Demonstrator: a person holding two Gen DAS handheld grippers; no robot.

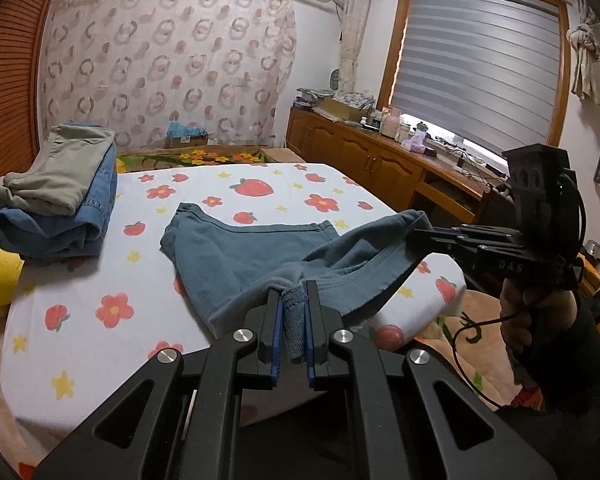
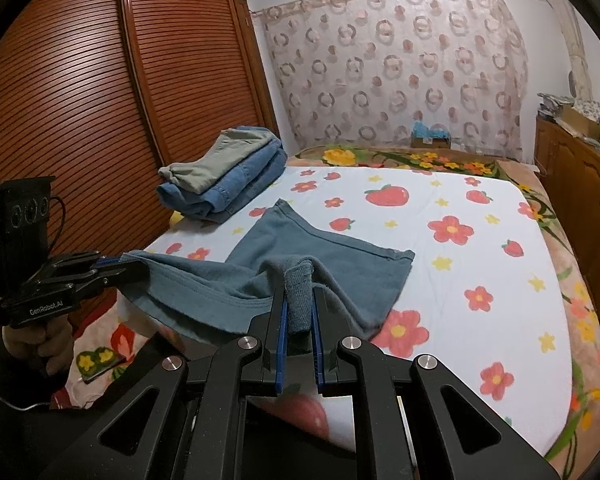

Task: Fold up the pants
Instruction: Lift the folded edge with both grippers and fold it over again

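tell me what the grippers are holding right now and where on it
Both hold the teal pants. The left gripper and the right gripper each pinch a bunched ribbed edge at the near end, lifting it off the bed.

The bed (image 1: 204,320) wears a white sheet (image 2: 480,248) printed with red flowers and strawberries. Teal pants (image 1: 260,248) lie on it just ahead of the left claw (image 1: 293,292), near end lifted. Farther ahead and left sits a folded stack (image 1: 60,200), khaki over denim.

Matt teal knit-cloth pants (image 1: 260,256), glossy slatted wooden wardrobe (image 2: 100,100)
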